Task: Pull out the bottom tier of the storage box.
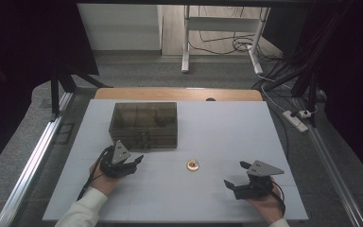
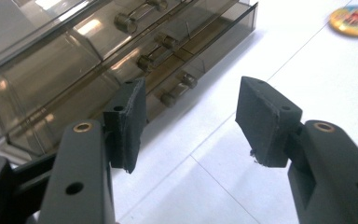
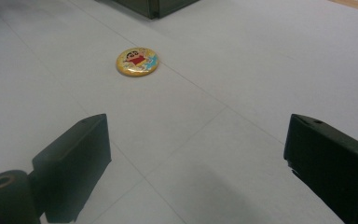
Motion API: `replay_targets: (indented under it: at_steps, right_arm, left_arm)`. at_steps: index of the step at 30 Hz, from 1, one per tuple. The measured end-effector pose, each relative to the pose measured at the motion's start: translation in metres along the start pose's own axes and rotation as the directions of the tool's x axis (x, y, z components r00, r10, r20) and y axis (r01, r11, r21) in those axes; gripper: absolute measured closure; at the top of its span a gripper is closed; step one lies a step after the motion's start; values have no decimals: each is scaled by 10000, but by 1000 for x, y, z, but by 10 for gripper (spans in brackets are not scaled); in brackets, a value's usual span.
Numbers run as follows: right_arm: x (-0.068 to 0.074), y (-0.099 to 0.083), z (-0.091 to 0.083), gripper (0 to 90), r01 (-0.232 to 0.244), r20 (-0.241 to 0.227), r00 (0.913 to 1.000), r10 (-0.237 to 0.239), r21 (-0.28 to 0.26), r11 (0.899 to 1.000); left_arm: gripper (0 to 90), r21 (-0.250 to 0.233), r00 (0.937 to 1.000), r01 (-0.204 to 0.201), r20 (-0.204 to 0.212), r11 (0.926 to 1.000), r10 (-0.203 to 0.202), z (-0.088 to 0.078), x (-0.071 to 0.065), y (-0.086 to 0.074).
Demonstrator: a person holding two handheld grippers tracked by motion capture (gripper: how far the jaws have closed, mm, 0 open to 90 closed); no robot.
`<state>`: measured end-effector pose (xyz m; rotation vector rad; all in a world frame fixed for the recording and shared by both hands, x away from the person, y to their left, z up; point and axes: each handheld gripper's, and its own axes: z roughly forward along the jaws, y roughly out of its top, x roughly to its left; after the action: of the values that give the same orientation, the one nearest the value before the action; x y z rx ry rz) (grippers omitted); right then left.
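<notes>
White table top (image 1: pixel 246 127) sat on a wooden board (image 1: pixel 179 93). Grey carpet floor (image 1: pixel 137 71) beyond; pale wood floor (image 1: pixel 217 28) farther back. White desk frame (image 1: pixel 186 42) stood far centre, black cables (image 1: pixel 227 43) beneath. Power strip (image 1: pixel 297 120) lay right. Surroundings dark both sides.

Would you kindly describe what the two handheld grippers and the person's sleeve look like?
Both the left gripper and right gripper are black, each topped by a grey three-cornered plate and trailing a black cable. Their jaws end in blocky black pads, with brass-coloured bushings at the joints. The left forearm wears a white sleeve.
</notes>
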<state>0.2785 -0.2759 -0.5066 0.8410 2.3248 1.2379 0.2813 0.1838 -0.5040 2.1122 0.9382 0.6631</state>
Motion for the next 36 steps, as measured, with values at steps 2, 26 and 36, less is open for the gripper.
replay_targets:
  at_steps: [2,26,36]
  right_arm:
    - [0,1,1,75,46,-10,10000,-46,11,10000]
    - [4,22,26,100,11,-716,9974,5,216,9998]
    - [9,41,44,116,131,-942,9955,-113,191,9997]
  left_arm:
    - [403,47,9998,162,108,9999,-163,-2,1,-2]
    - [302,343,9871,1370,793,9900,-1393,-13,21,-14]
    - [290,371,9838,1543,868,9873,-1570,-17,31,-15]
